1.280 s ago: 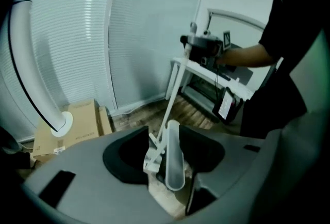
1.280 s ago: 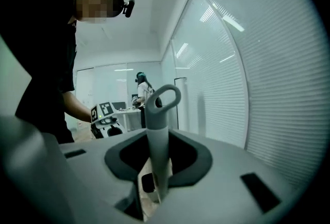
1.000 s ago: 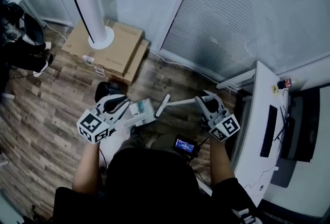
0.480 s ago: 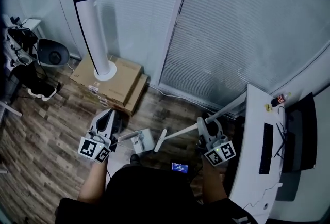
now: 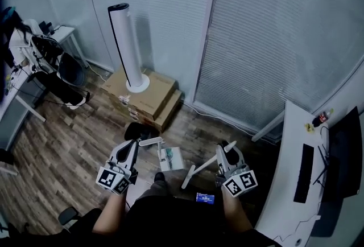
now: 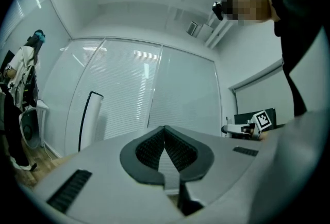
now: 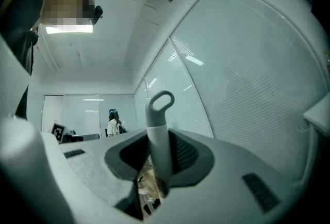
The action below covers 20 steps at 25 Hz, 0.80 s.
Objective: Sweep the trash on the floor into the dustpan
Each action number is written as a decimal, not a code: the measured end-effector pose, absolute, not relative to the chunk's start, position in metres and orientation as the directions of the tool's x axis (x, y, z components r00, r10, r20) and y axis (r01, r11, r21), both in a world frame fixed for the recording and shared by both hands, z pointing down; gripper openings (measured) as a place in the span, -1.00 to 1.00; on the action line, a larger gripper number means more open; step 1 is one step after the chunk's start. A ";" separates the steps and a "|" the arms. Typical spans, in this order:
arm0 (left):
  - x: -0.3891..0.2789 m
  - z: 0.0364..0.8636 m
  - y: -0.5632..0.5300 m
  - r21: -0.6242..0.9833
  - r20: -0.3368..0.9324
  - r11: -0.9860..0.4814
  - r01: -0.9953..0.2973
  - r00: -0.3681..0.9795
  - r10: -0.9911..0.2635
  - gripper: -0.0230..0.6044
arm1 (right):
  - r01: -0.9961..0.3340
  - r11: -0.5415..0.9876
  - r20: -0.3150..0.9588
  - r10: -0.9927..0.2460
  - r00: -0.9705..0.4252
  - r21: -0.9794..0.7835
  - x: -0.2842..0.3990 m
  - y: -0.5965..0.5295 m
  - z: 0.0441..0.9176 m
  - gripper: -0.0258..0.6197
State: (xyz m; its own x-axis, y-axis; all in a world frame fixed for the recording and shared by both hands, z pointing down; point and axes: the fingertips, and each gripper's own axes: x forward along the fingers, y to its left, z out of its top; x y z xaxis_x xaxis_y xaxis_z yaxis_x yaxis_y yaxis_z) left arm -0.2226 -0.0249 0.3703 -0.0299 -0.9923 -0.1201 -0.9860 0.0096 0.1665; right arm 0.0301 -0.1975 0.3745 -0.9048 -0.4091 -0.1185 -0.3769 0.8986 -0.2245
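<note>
Left gripper (image 6: 165, 139) is newly clenched on the dustpan handle (image 5: 150, 141), and both tools are raised.
A second ago its jaws stood apart, low beside the dustpan (image 5: 172, 159). Now they pinch the handle, and the dustpan seems carried above the floor (image 5: 68, 143), between the grippers. The right gripper (image 7: 157, 162) grasps the broom handle (image 7: 157, 125). Sweeping looks paused or finished.

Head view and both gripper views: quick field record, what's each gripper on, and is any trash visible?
left gripper: fingers shut on a thin pale strip, apparently the dustpan handle
right gripper: fingers shut on the brush handle, loop end sticking out
dustpan: between the grippers, above the wood floor
trash: none identifiable at this size
background: tower fan on cardboard boxes
</note>
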 end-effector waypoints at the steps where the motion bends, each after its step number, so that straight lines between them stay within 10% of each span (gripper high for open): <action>1: -0.215 0.375 -0.015 0.165 -0.100 0.004 -0.986 -0.021 -0.995 -0.94 | -0.359 0.906 -0.109 -0.389 -0.915 -0.223 0.033 -0.188 0.379 -0.63; 20: -0.139 0.377 0.115 0.181 -0.071 0.013 -0.983 -0.026 -0.997 -0.94 | -0.378 0.900 -0.075 -0.402 -0.913 -0.219 0.099 -0.054 0.382 -0.63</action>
